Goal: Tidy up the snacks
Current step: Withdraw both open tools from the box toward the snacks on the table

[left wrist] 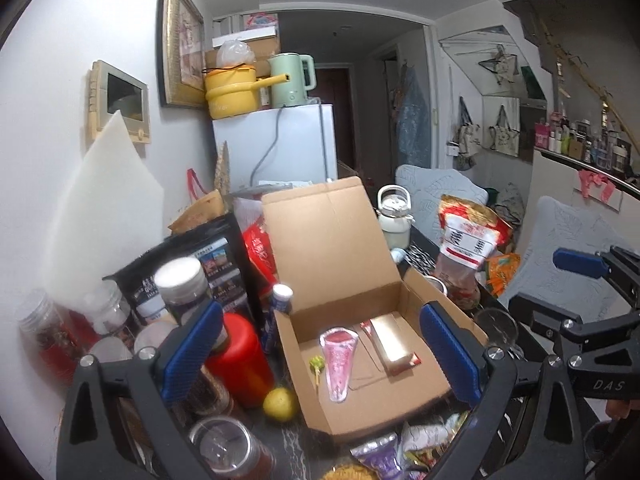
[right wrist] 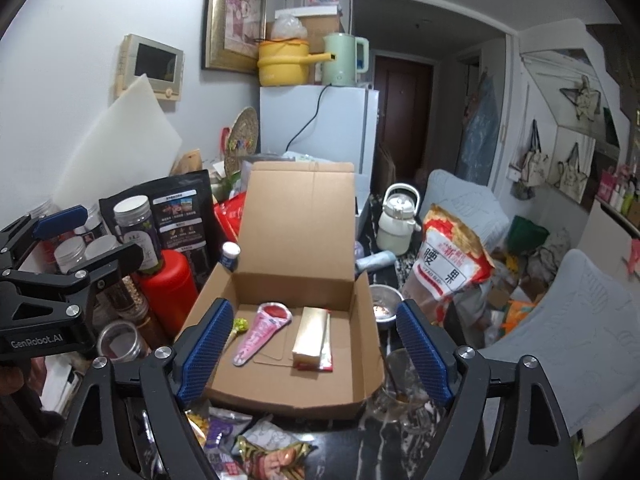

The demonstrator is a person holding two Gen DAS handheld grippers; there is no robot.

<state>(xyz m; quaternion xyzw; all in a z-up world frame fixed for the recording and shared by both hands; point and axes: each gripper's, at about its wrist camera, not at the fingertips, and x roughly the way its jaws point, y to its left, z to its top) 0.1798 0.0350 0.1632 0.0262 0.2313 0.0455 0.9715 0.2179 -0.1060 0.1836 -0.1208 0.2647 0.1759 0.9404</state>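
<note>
An open cardboard box (left wrist: 424, 292) (right wrist: 360, 300) stands on the dark table with its lid upright. In it lie a pink cone-shaped packet (left wrist: 340, 356) (right wrist: 262, 332), a gold bar packet (left wrist: 394, 340) (right wrist: 310, 338) and a small green lollipop (left wrist: 317, 362) (right wrist: 240, 325). My left gripper (left wrist: 320, 354) (right wrist: 96, 236) hovers open before the box, nothing between its blue pads. My right gripper (right wrist: 314, 352) (left wrist: 548, 284) is open and empty too, just right of the left one. Loose snack packets (left wrist: 380, 456) (right wrist: 272, 452) lie at the table's near edge.
A big red-and-white nut bag (left wrist: 468, 240) (right wrist: 452, 268) leans right of the box. On the left stand a red canister (left wrist: 240, 360), several jars (left wrist: 180, 284) and a black pouch (right wrist: 180, 212). A lemon (left wrist: 280, 404), a glass cup (right wrist: 400, 388) and a white kettle (right wrist: 396, 220) crowd around.
</note>
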